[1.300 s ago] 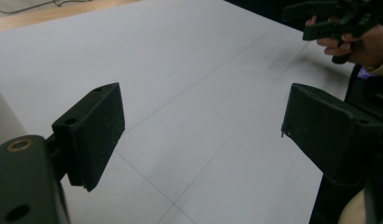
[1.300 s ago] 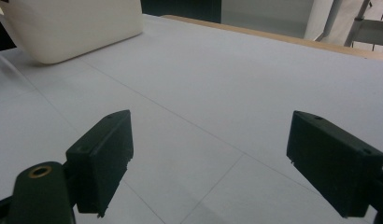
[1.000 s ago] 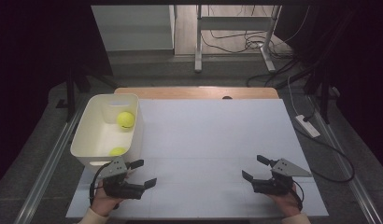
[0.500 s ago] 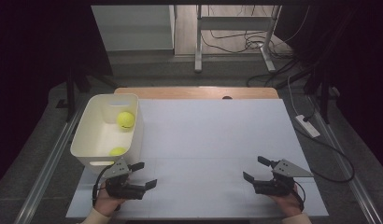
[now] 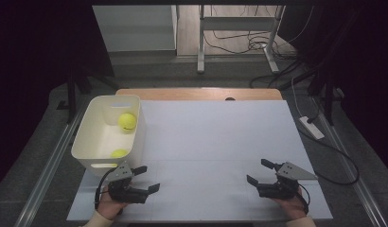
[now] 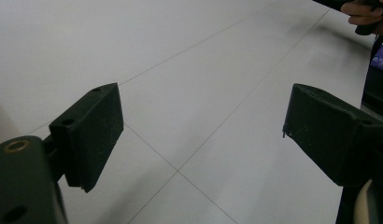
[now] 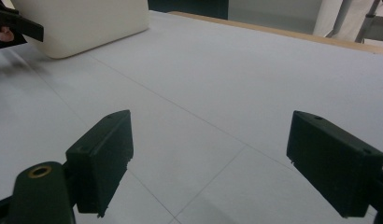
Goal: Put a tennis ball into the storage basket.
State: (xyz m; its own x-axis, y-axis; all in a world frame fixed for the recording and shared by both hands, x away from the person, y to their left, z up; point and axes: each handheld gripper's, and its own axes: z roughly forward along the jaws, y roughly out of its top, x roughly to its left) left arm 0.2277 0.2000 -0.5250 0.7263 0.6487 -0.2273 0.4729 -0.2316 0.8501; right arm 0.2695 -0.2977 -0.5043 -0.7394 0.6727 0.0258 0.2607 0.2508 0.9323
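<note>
The white table [image 5: 216, 142] takes up most of what I can see from here, a broad pale sheet with a wooden edge at the far side, and the working area in the middle of it is bare. At its left side stands a cream tub [image 5: 88, 146], upright, with two yellow-green tennis balls inside: one ball [image 5: 127, 121] lies toward the far end of the tub, the other ball [image 5: 119, 153] sits at the near end, partly hidden by the rim. The two are apart, not touching. Both tools rest low at the near edge of the table, well apart from each other. The left gripper [image 5: 144, 178] lies just beside the tub's near corner, its jaws spread wide with nothing between them; its own camera looks across plain tabletop toward the other hand [image 6: 365, 14]. The right gripper [image 5: 258, 172] is off at the right, jaws likewise wide apart and holding nothing, and from its camera the tub [image 7: 87, 23] shows far off at the upper left. To my eye nothing is in hand at this moment: the balls are already in the tub and both tools idle. If a ball is to come out, the left gripper is the nearer one; it would need to rise over the rim and come down around the near ball.
</note>
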